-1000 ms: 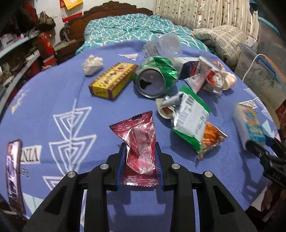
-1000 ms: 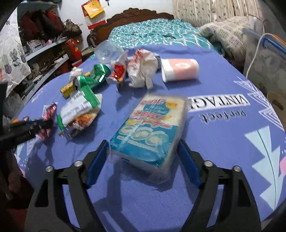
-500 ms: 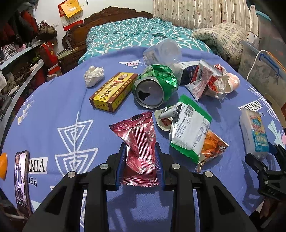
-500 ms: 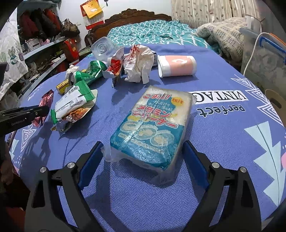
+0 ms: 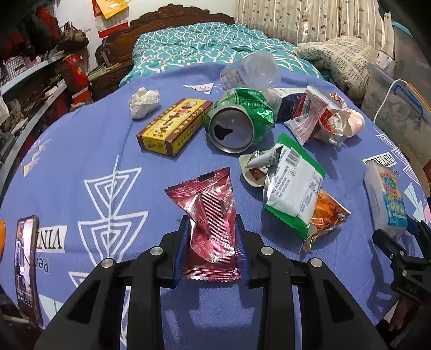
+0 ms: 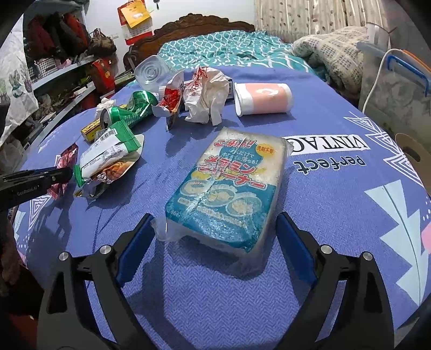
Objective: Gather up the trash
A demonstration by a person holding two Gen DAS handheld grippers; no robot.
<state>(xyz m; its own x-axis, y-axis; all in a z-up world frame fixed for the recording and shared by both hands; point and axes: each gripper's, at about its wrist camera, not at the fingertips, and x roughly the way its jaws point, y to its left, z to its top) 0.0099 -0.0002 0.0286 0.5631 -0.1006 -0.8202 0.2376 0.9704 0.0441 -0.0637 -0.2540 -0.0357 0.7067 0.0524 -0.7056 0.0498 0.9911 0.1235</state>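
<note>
Right now your left gripper (image 5: 212, 239) pinches the red foil wrapper (image 5: 211, 215), with the green-and-white packet (image 5: 293, 183) just beside it and the crushed green can (image 5: 237, 123) and yellow box (image 5: 175, 126) beyond. Your right gripper (image 6: 215, 242) is spread wide around the blue sponge pack (image 6: 229, 188), pads not touching. Only the left view shows a phone (image 5: 25, 266) near the blue tablecloth's (image 6: 336, 202) edge; only the right shows bare cloth past the pack.

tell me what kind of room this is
Most likely a bedroom in a home: a bed with a teal patterned quilt and carved wooden headboard stands behind the cloth-covered table, with cluttered shelves along one wall.
</note>
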